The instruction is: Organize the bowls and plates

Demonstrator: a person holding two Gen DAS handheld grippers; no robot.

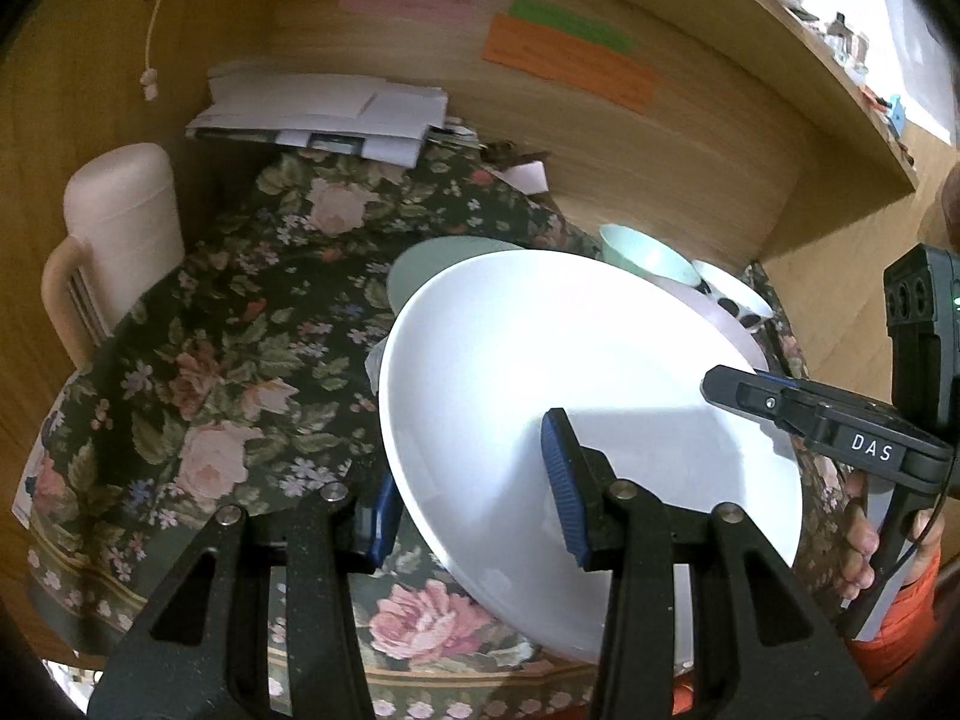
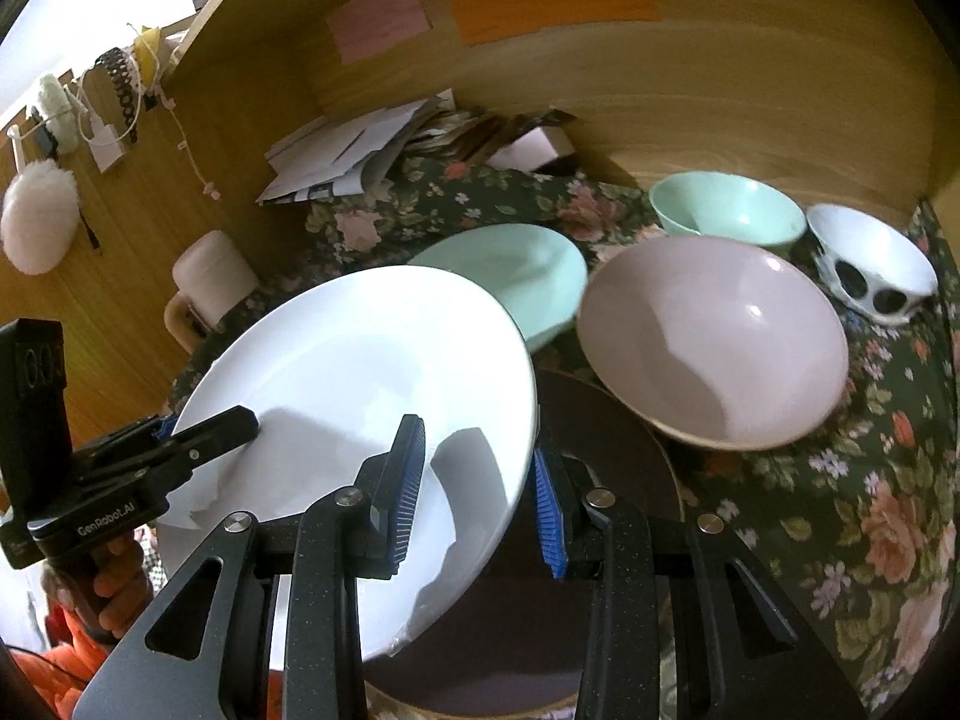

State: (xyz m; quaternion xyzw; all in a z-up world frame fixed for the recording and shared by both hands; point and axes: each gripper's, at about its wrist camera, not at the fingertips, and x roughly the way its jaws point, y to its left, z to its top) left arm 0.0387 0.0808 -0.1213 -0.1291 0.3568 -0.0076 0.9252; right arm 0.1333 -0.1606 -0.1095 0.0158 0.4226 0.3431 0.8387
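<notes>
Floral tablecloth, wooden wall.

Both grippers are black speckled plastic with 2 ribbed blue pads and round silver screws. The right gripper bears white "DAS" lettering; the left gripper reads "GenRobot.AI". Bare fingers, orange sleeve.

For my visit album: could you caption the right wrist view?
Two tools, left and right, clamp opposite rims of a tilted white plate above a dark brown plate.
</notes>
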